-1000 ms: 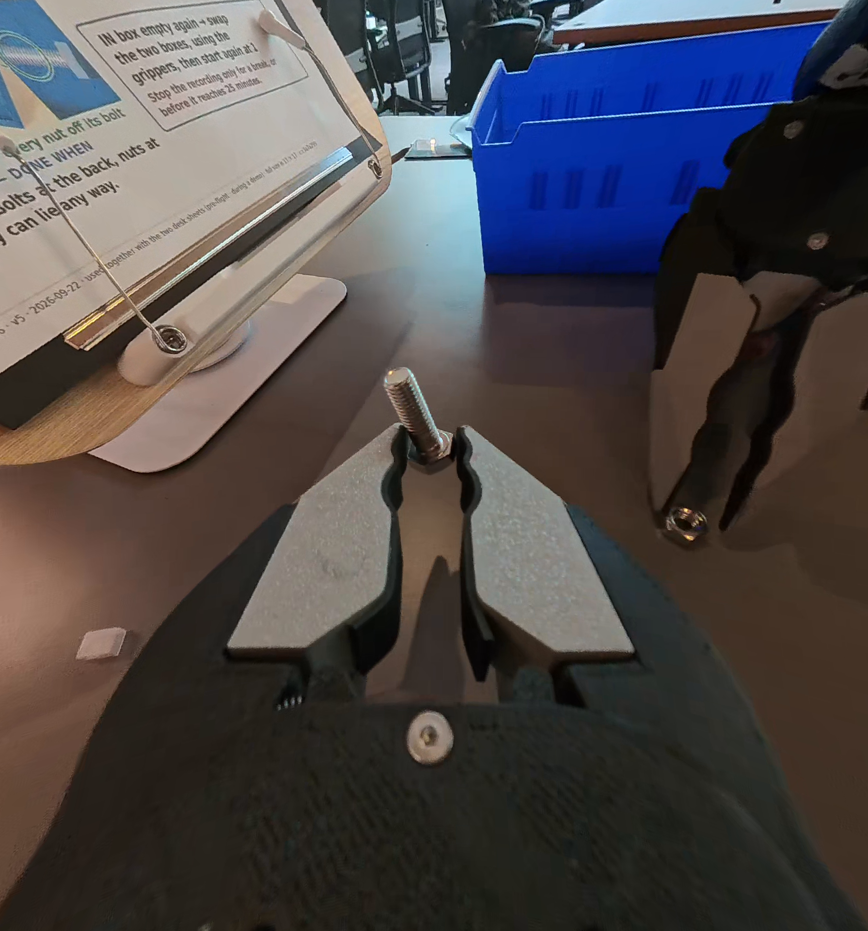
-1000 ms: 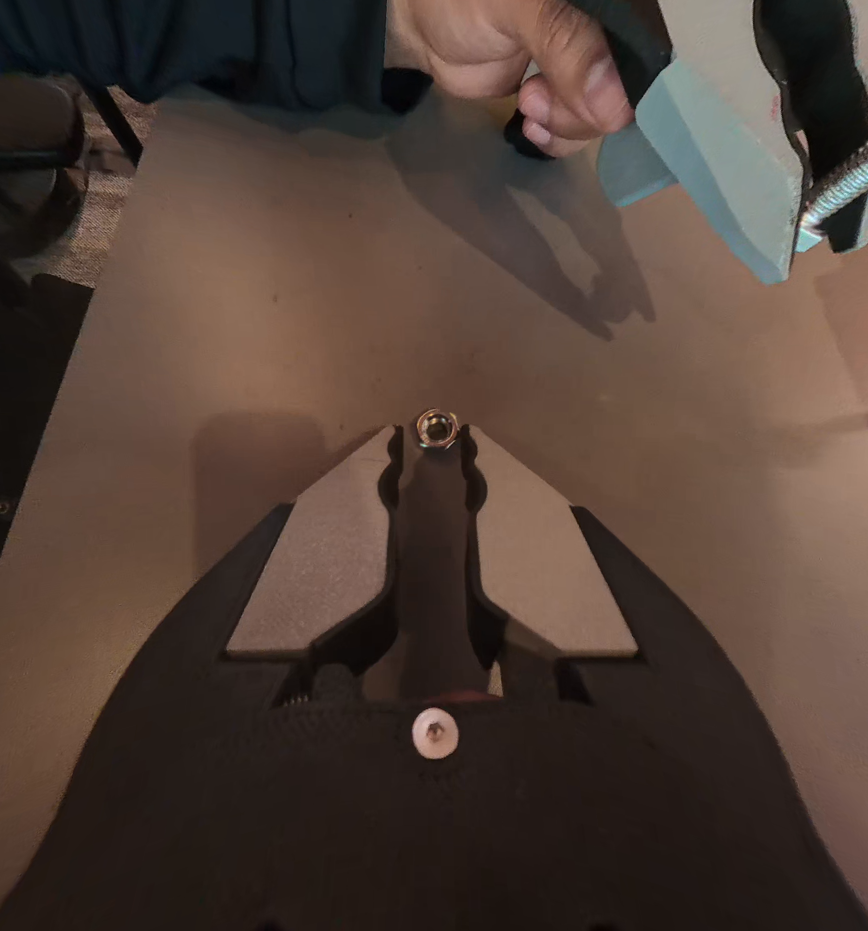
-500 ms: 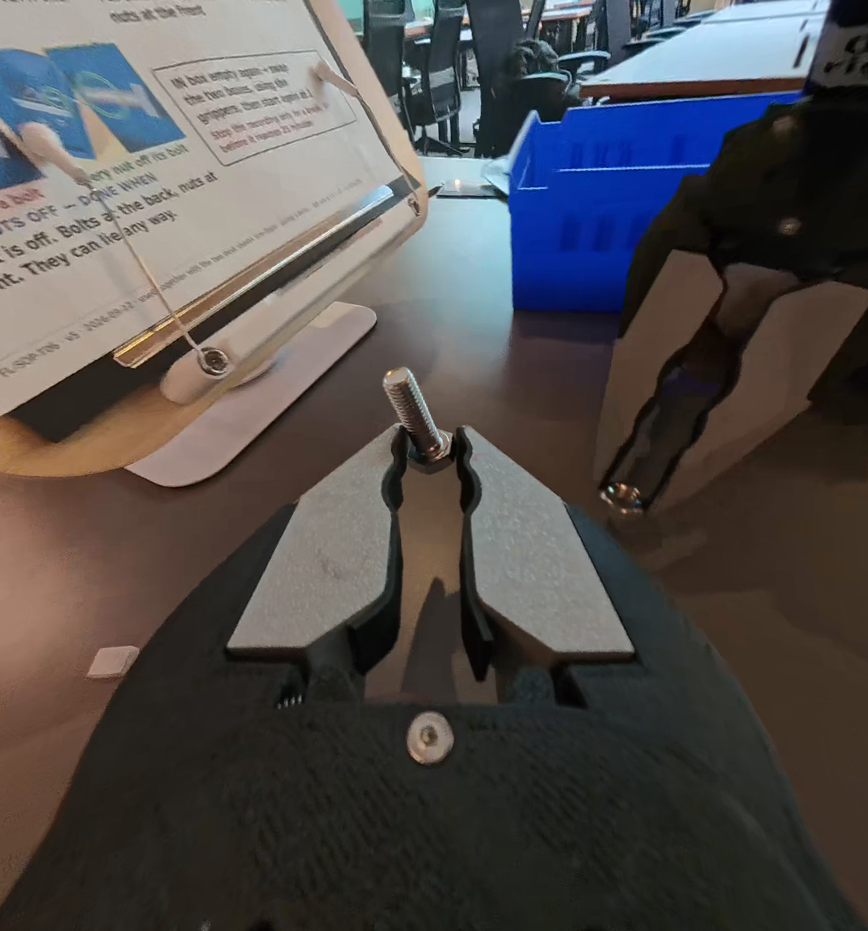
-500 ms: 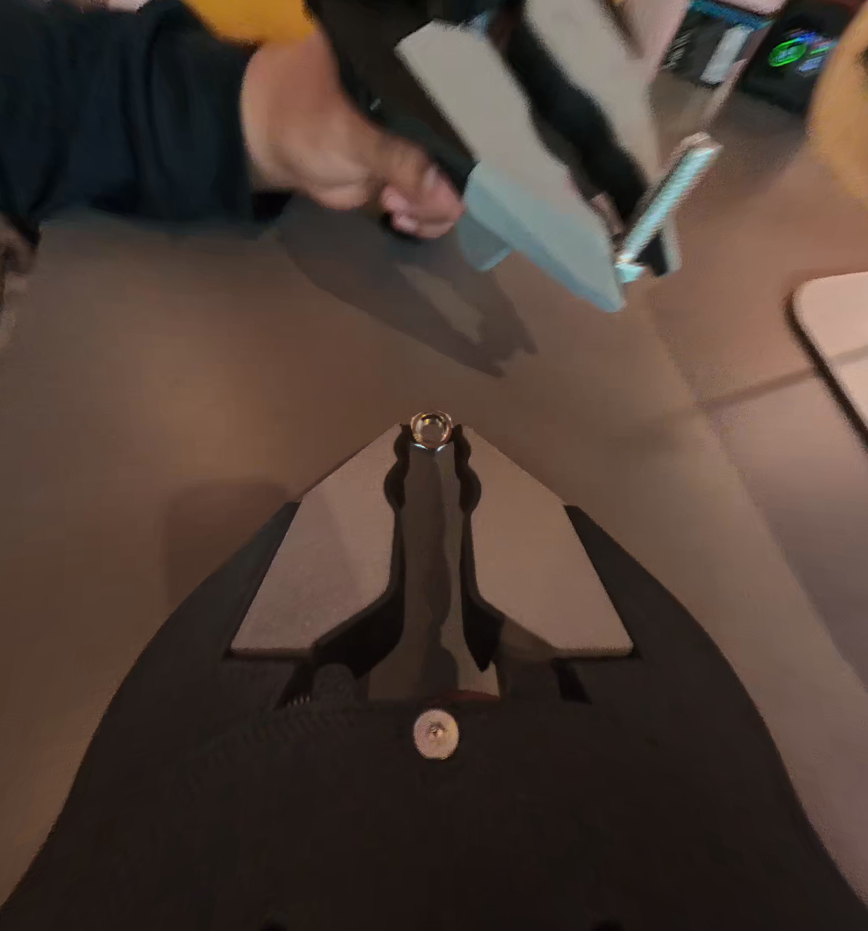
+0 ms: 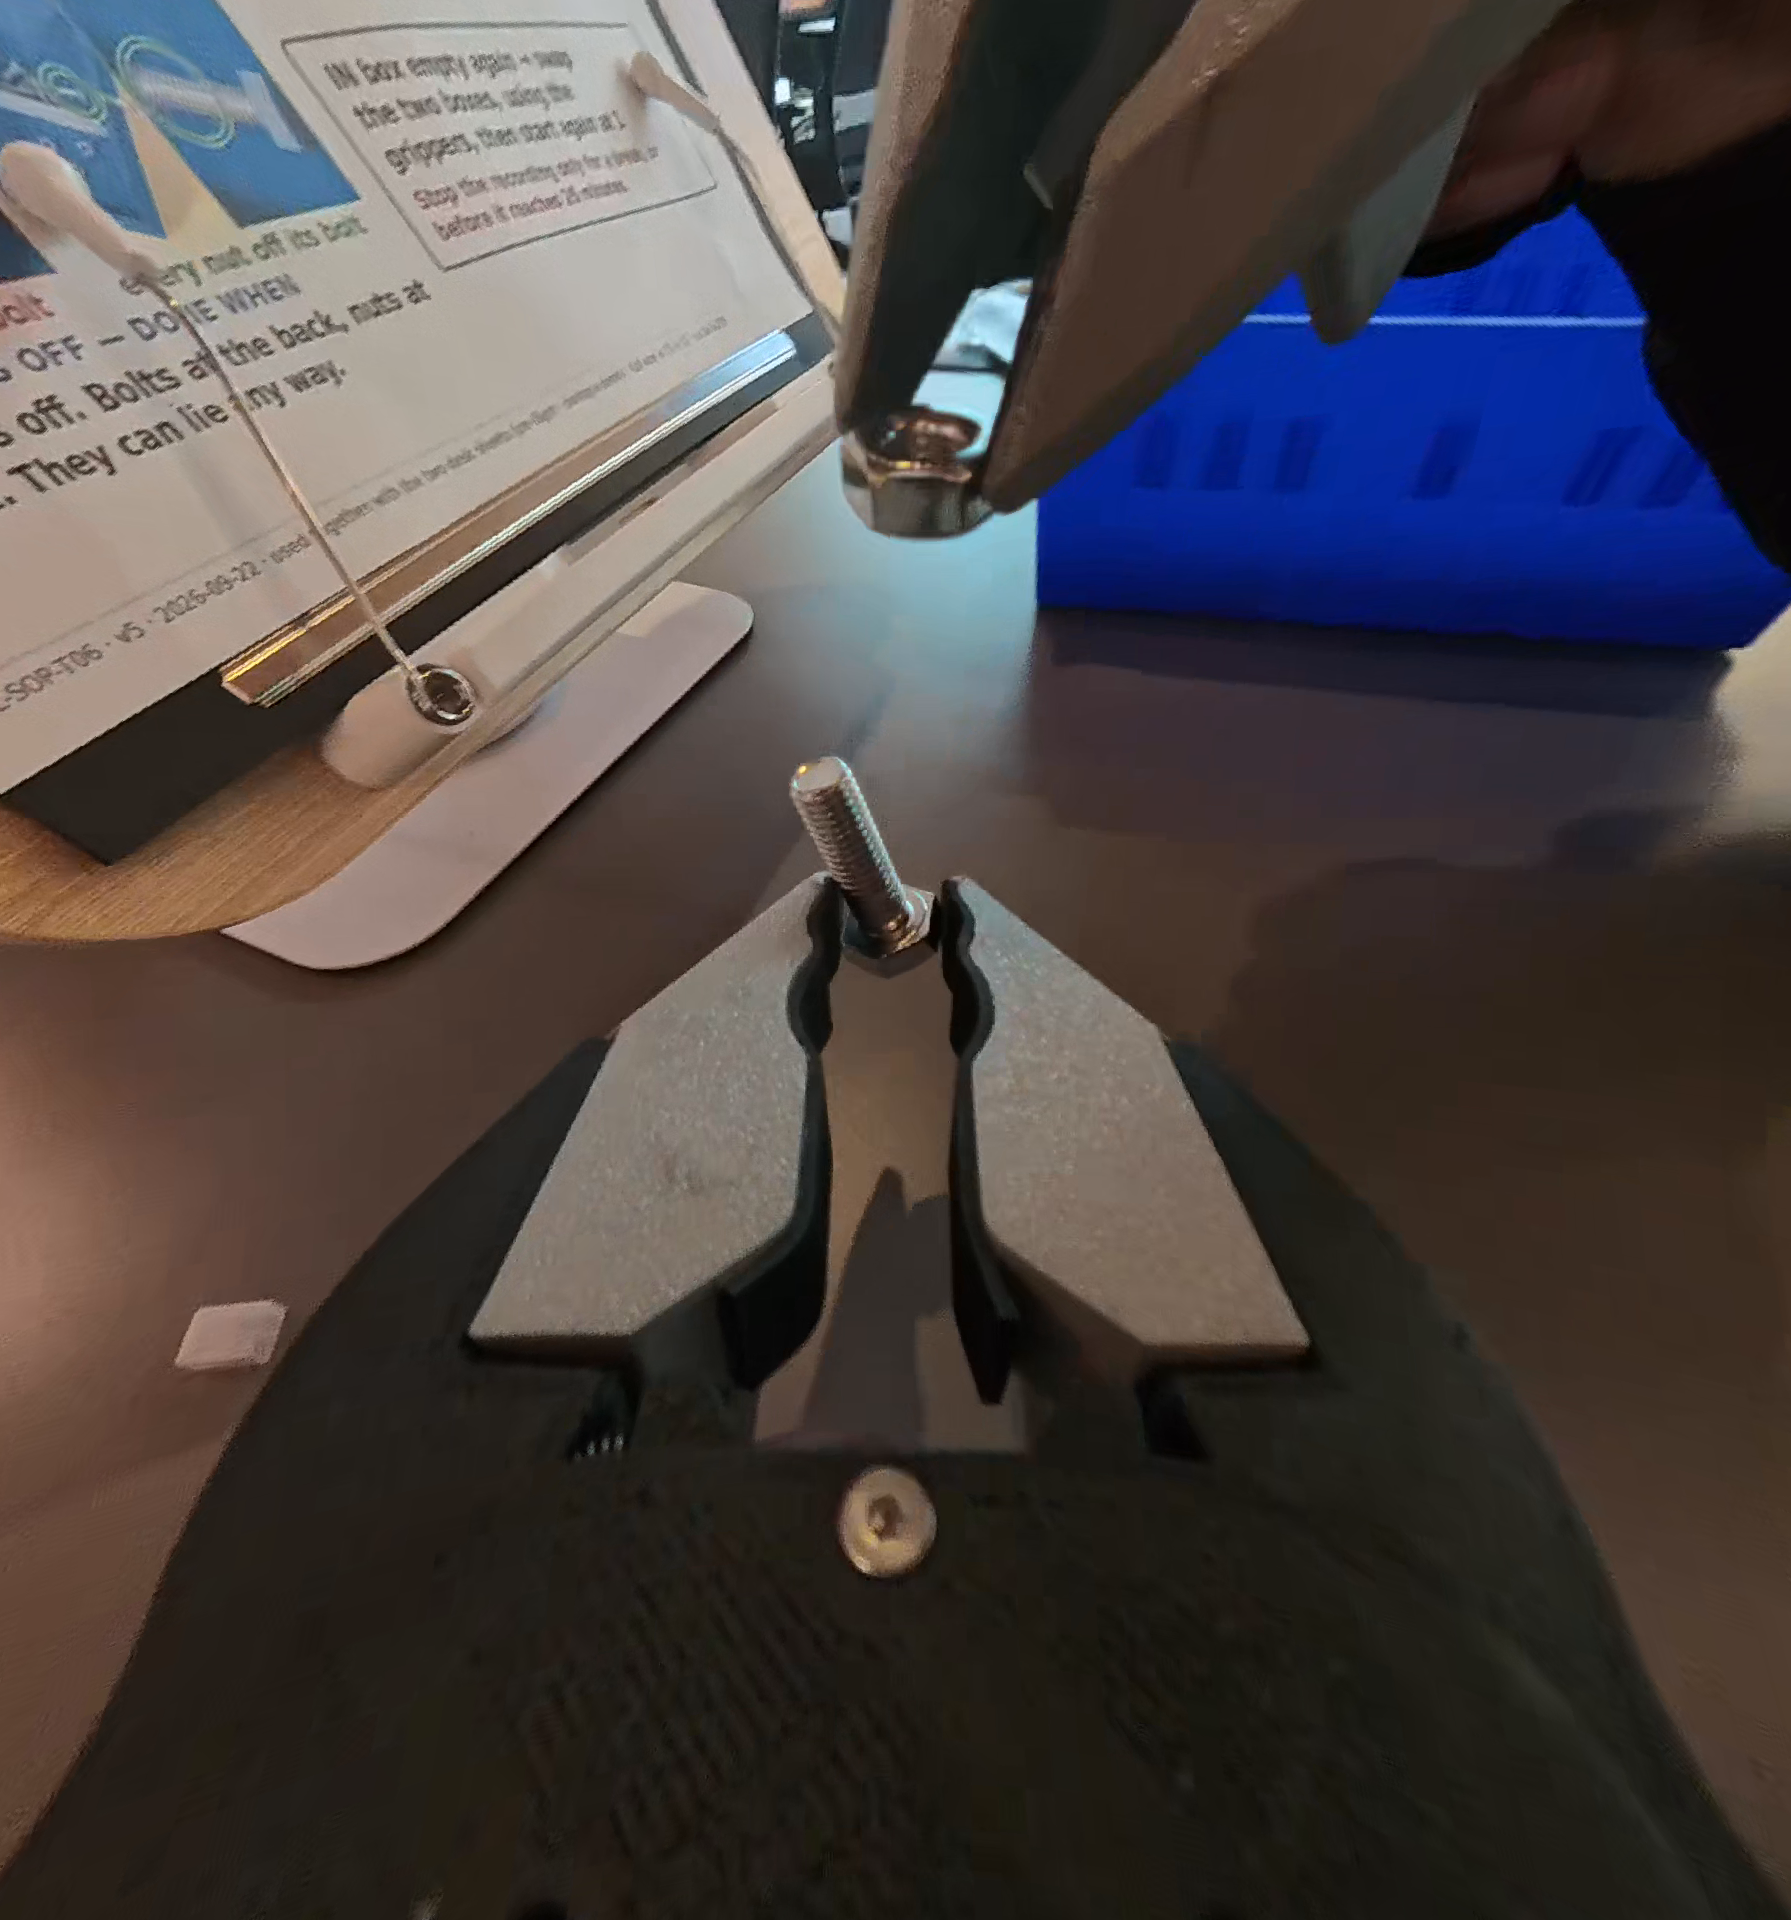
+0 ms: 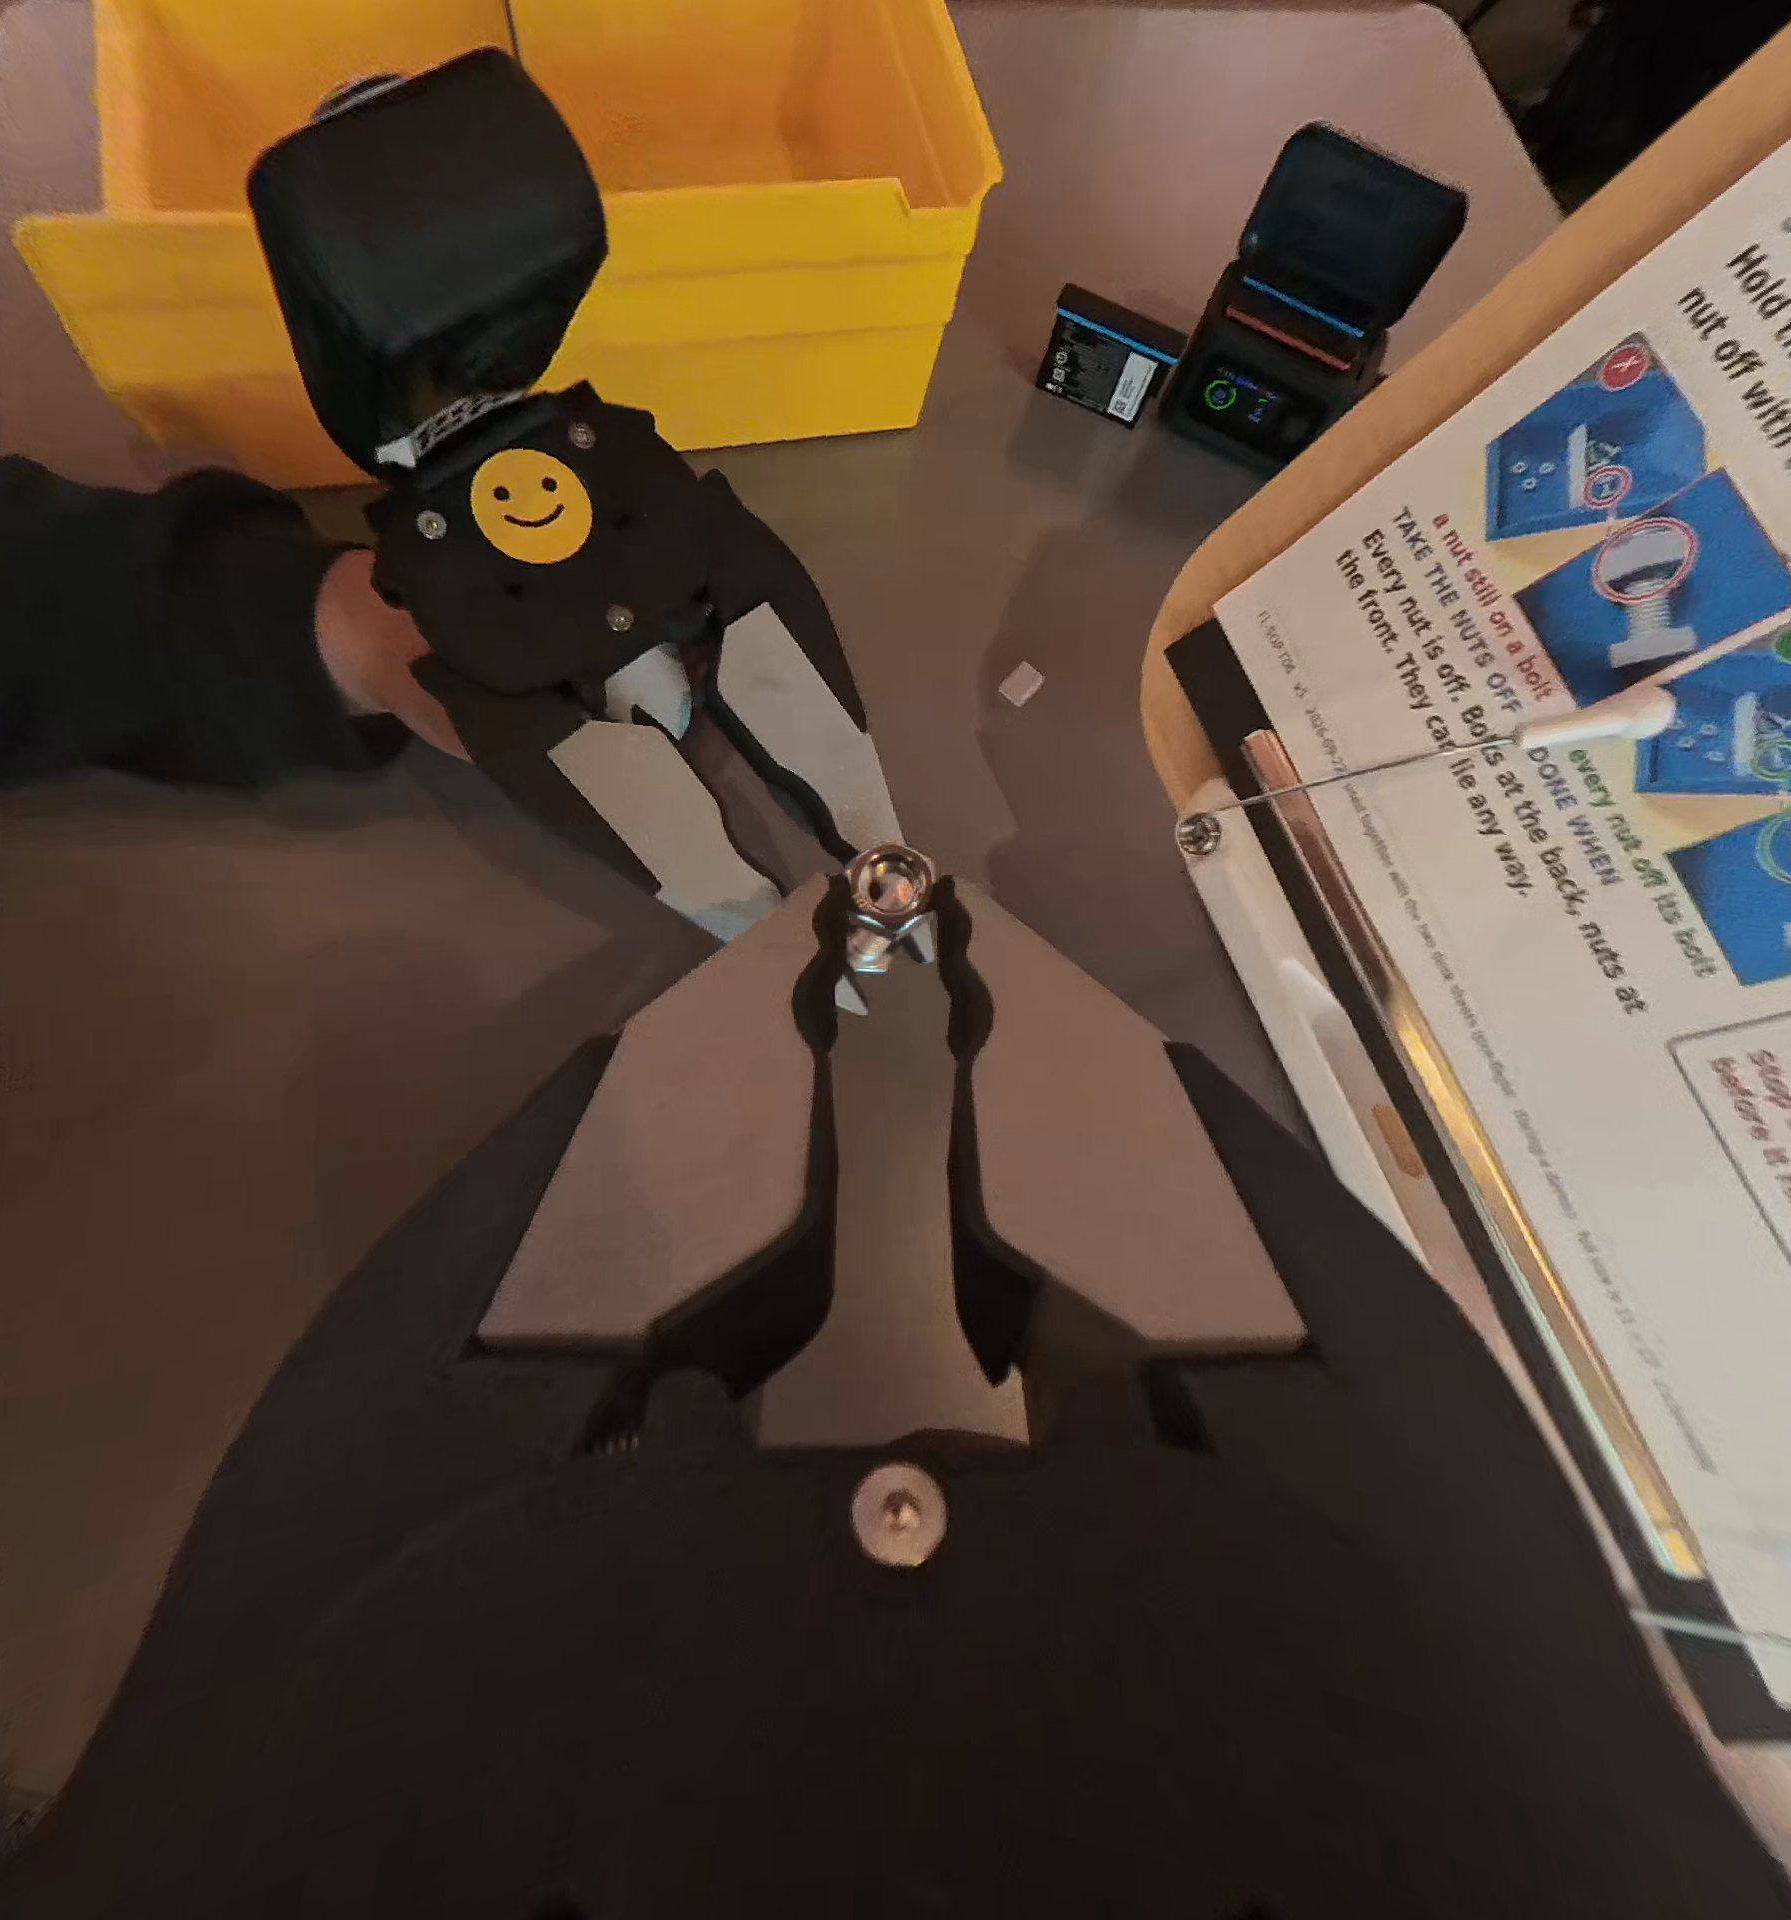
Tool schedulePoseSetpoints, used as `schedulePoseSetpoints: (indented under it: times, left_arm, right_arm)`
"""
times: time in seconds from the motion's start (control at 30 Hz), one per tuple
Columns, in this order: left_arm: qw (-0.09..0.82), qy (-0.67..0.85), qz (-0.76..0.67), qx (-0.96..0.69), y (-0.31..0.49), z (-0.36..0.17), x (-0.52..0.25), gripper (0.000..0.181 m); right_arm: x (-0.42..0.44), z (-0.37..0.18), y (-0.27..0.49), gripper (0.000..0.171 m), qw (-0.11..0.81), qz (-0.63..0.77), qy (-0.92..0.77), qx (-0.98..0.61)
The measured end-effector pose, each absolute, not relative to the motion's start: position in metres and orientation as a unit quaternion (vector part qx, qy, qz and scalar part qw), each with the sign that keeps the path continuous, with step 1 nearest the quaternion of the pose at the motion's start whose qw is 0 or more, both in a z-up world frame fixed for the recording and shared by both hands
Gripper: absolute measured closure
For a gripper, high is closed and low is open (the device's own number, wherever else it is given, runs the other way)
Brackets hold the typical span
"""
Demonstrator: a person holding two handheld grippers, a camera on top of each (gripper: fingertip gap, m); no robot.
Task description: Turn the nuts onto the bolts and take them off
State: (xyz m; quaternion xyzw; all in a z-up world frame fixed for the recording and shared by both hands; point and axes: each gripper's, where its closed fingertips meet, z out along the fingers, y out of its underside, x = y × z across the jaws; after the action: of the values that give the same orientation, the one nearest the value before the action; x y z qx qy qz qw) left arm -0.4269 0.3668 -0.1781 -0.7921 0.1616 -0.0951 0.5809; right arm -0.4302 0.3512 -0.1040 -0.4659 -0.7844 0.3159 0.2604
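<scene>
My left gripper (image 5: 886, 909) is shut on the head of a silver bolt (image 5: 844, 847), whose threaded shaft points up and away. My right gripper (image 6: 886, 899) is shut on a silver hex nut (image 6: 886, 891). In the left wrist view the right gripper (image 5: 917, 468) hangs above the bolt with the nut (image 5: 912, 483) at its tips, apart from the bolt's end. In the right wrist view I look down through the nut; the bolt (image 6: 870, 951) shows just beneath it, with the left gripper (image 6: 829, 894) behind.
A paper sheet on a wooden stand (image 5: 351, 436) is at the left. A blue bin (image 5: 1390, 499) stands behind on the right, a yellow bin (image 6: 745, 208) at the far side. A black device (image 6: 1286, 312) and a small black box (image 6: 1104, 358) sit on the table (image 5: 1390, 1039). About 8 centimeters separates my left fingertips from my right. From the left gripper's tips to the black device (image 6: 1286, 312) is close to 30 centimeters.
My right gripper has lifted the nut off the table, swung over and turned downward above the bolt. My left gripper still holds the bolt about where it was.
</scene>
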Motion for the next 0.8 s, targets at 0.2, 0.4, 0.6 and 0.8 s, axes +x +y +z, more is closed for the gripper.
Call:
schedulePoseSetpoints:
  times: [0.2,0.4,0.6,0.8]
  left_arm:
    - [0.582,0.166,-0.035,-0.795,0.370,-0.180,-0.438,0.165]
    - [0.566,0.223,0.039,-0.793,0.373,-0.189,-0.427,0.165]
    - [0.577,0.214,0.041,-0.787,0.373,-0.185,-0.429,0.165]
    - [0.587,0.201,0.035,-0.784,0.372,-0.181,-0.432,0.165]
  right_arm:
    - [-0.439,-0.128,0.358,0.157,0.222,0.304,-0.791,-0.482]
    - [-0.441,-0.132,0.357,0.157,0.213,0.296,-0.796,-0.483]
    - [-0.436,-0.136,0.356,0.157,0.193,0.294,-0.797,-0.491]
    - [-0.435,-0.137,0.356,0.157,0.189,0.298,-0.794,-0.495]
